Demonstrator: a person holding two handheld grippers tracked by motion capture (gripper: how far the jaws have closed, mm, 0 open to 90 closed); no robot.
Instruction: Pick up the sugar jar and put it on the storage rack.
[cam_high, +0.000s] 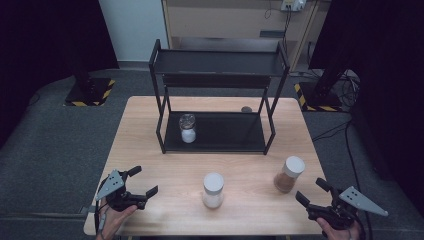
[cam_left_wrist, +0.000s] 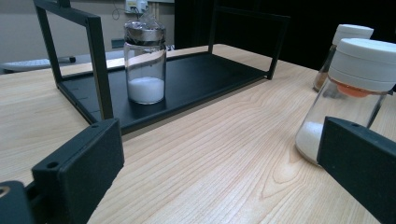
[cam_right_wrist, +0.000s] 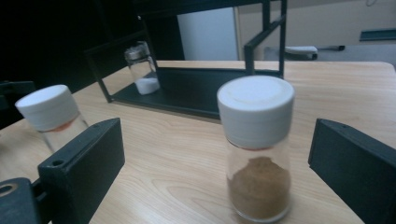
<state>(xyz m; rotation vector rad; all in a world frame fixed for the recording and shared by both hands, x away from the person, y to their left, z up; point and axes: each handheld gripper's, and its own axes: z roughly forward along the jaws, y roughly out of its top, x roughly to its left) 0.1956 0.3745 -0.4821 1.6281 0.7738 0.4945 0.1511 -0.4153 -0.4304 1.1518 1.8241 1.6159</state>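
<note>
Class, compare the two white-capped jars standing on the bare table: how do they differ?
The brown-powder jar holds brown powder; the white-powder jar holds white. The brown-powder jar stands nearer the right gripper, the white-powder jar near the table's middle. Both are upright clear glass, ungripped.

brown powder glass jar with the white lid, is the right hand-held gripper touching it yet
Apart. The right gripper view shows the brown powder glass jar standing between the right hand-held gripper's open jaws, with bare table either side.

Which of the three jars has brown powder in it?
The white-capped jar near the right gripper; the other two hold white powder.
</note>
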